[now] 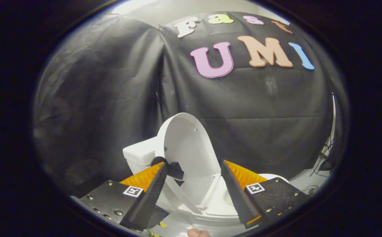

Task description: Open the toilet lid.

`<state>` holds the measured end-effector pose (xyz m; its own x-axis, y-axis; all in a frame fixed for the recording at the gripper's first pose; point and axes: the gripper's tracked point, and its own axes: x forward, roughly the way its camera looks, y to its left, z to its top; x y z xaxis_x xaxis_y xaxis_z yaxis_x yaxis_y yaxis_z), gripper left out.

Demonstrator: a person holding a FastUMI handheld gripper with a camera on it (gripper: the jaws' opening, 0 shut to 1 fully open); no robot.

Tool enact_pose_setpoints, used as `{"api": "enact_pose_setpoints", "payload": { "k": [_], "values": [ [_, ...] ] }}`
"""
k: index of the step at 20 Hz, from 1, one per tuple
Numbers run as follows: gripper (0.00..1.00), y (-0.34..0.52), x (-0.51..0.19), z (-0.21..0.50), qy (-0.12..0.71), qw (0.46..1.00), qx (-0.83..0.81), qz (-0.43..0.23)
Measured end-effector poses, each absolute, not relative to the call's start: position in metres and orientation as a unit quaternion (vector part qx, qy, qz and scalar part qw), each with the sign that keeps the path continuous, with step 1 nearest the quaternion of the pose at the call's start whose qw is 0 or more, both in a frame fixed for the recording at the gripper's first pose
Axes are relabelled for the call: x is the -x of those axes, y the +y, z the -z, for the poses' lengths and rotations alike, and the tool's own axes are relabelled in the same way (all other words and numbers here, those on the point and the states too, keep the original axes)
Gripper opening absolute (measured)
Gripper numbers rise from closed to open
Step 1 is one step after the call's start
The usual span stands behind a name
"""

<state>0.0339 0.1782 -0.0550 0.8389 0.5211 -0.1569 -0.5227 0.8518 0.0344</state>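
Observation:
A white toilet stands just ahead of my fingers. Its lid (pixel 186 144) is raised upright and leans back toward the white tank (pixel 139 154). A black strap or loop (pixel 172 168) hangs from the lid's near edge, close to the left finger. The seat and bowl rim (pixel 217 204) lie between and below the fingers. My gripper (pixel 192 184) is open, with nothing held between its fingers.
The booth's black cloth wall (pixel 111 98) hangs right behind the toilet. Cables (pixel 322 158) trail on the pale floor to the right of the toilet. A fingertip of a person's hand (pixel 198 233) shows below the gripper.

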Motion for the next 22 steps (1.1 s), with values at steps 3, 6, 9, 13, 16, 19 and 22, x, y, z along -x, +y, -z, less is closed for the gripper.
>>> {"api": "enact_pose_setpoints", "payload": {
  "k": [3, 6, 9, 13, 16, 19, 22],
  "values": [
    [0.98, 0.159, -0.037, 0.049, 0.069, 0.965, 0.003, -0.253],
    [0.98, 0.142, -0.04, 0.045, 0.069, 0.969, -0.003, -0.239],
    [0.98, 0.119, -0.045, 0.041, 0.067, 0.973, -0.009, -0.221],
    [0.98, 0.088, -0.05, 0.041, 0.073, 0.977, -0.016, -0.198],
    [0.98, 0.069, -0.054, 0.037, 0.072, 0.98, -0.015, -0.184],
    [0.98, 0.052, -0.057, 0.031, 0.07, 0.982, -0.015, -0.172],
    [0.98, 0.035, -0.057, 0.027, 0.068, 0.985, -0.011, -0.16]
  ]
}}
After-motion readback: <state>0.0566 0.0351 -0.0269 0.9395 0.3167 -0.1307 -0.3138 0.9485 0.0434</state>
